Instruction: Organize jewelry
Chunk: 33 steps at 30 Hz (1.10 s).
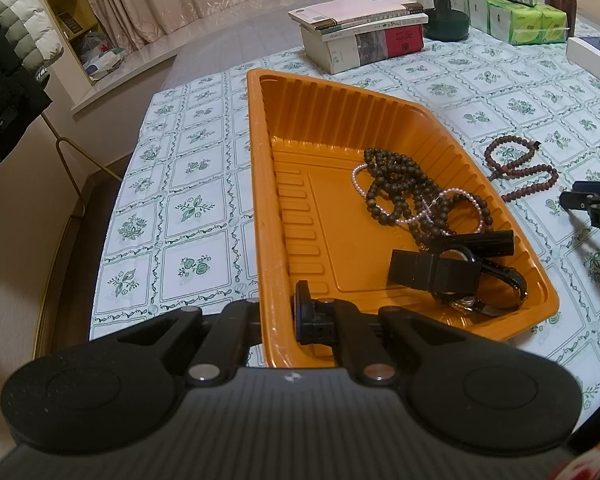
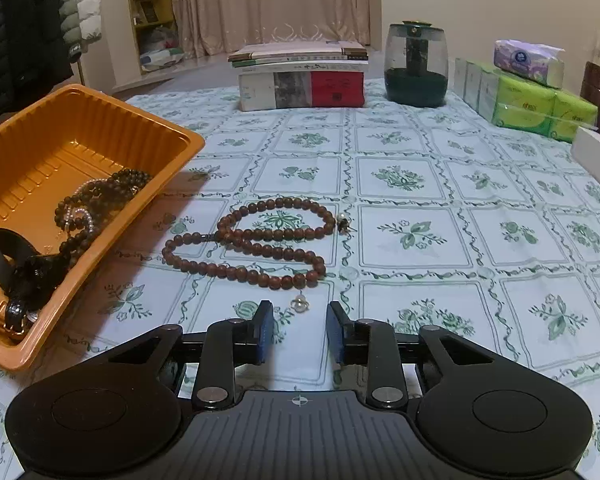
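Curtains and a bookshelf close off the far side of the room, and a table (image 2: 420,152) under a green-flowered cloth fills the rest. At its far edge stand a stack of books (image 2: 300,76), a dark glass jar (image 2: 415,66) and packs of tissue (image 2: 540,108), well apart from the work.

On the left sits an orange tray (image 1: 260,200), already holding a dark bead string (image 1: 400,188), a pale pearl strand (image 1: 456,196) and a black watch (image 1: 460,280) heaped toward its near right end. The left claw (image 1: 278,316) is clenched on the tray's near rim, one pad inside the wall and one outside, probably to steady it while pieces go in.

Just right of the tray, a brown bead necklace (image 2: 252,244) lies in loose loops on the cloth; it looks like the last piece to collect. The right claw (image 2: 300,334) hovers low just near of it, jaws apart and gripping nothing, a small clear bead (image 2: 299,304) at the necklace's end just beyond its tips. That bead seems the likely target.
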Available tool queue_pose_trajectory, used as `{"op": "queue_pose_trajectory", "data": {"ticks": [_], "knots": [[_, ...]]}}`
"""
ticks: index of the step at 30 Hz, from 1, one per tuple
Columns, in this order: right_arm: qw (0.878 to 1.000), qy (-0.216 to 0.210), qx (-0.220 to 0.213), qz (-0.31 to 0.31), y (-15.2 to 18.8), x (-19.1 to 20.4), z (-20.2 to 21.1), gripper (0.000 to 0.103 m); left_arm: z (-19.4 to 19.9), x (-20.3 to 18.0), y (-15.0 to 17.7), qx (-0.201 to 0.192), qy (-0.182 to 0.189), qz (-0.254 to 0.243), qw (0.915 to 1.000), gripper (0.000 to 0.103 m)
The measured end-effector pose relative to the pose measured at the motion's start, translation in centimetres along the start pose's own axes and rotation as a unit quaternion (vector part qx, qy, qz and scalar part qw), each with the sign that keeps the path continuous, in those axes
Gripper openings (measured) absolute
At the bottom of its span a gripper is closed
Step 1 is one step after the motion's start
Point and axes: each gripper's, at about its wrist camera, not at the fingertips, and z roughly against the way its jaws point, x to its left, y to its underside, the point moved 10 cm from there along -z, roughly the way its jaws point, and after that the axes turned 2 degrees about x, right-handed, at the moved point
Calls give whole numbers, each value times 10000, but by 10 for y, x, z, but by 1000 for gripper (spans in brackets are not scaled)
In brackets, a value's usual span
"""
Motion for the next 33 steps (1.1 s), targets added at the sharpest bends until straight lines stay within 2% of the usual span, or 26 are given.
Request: {"op": "queue_pose_trajectory", "data": {"ticks": [7,12,14,24,33], "knots": [[9999,63,-8,132,-3,3,-6,18,0,0,0,0,-2,-2,10000,4],[9998,71,-14,197,-3,3,-7,14,0,0,0,0,0,-1,10000,4],[9997,65,-13,231,-2,4,-7,10,0,0,0,0,0,0,10000,4],[9988,144,-121,449,-4,8,0,9,0,0,0,2,3,-1,10000,4],[9954,-145,-512,793,-31,43,19,9,0,0,0,3,3,1,10000,4]]}}
